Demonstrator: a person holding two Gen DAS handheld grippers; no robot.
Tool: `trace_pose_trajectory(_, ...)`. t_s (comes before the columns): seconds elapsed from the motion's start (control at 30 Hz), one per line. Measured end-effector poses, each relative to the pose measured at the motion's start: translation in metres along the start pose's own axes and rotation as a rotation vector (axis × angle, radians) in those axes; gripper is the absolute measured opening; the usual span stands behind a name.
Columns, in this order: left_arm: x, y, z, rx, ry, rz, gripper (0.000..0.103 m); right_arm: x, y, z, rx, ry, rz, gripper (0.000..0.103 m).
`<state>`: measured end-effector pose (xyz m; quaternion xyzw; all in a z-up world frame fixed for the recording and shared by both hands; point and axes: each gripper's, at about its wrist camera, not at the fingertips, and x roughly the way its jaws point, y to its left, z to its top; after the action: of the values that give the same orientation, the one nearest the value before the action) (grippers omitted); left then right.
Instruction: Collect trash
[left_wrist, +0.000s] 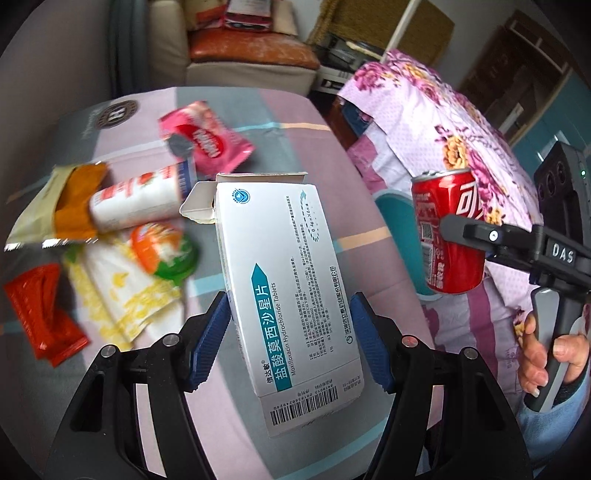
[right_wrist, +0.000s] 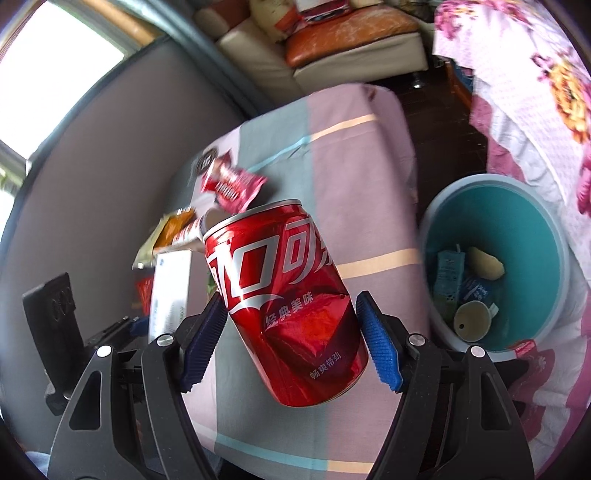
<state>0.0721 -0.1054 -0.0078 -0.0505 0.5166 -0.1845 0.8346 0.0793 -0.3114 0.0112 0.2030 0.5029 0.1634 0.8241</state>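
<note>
Left gripper (left_wrist: 290, 341): clamped on a white medicine box (left_wrist: 291, 291), blue pads pressed on its two long sides about halfway down; the box stands nearly upright in the centre of the left wrist view, lifted clear of the table (left_wrist: 295, 110).

Right gripper (right_wrist: 290, 341): clamped on a red soda can (right_wrist: 288, 302), pads on opposite sides of the lower body; the can tilts left in the centre of the right wrist view, off the table.

Medicine box, handling: thin card, top flap open, probably empty or nearly so, hence light. The walls will likely cave under a hard squeeze; a hold across the narrow faces near the middle suits it.

Soda can, handling: thin metal, already dented on the lower front, so likely empty and light. The smooth, glossy skin could slip; a hold across the round body, away from the dent, seems best.

Bin (right_wrist: 554, 236): teal bucket at the right edge of the right wrist view, beside the table, with a carton, a small cup and other scraps at the bottom. A likely place for both items.

Left on the table: pink wrapper (left_wrist: 210, 140), white cup (left_wrist: 140, 199) on its side, jelly cup (left_wrist: 166, 251), red packet (left_wrist: 44, 310), all at the left of the left wrist view. All look soft or light.
</note>
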Motion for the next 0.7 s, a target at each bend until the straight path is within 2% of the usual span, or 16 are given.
trace_pose_trajectory(0.27,0.041,-0.065,0.026,0.156,0.06,-0.074,0.068,-0.05,-0.07,0.0,0.175,-0.137,-0.035,0.068)
trace_pose_trajectory(0.43,0.067,-0.097,0.038,0.204,0.096,-0.1,0.068,-0.064,-0.11,0.0,0.254,-0.171,-0.082,0.068)
trace_pose_trajectory(0.7,0.099,-0.145,0.052,0.278,0.139,-0.122,0.068,-0.073,-0.146,0.001,0.317,-0.203,-0.083,0.068)
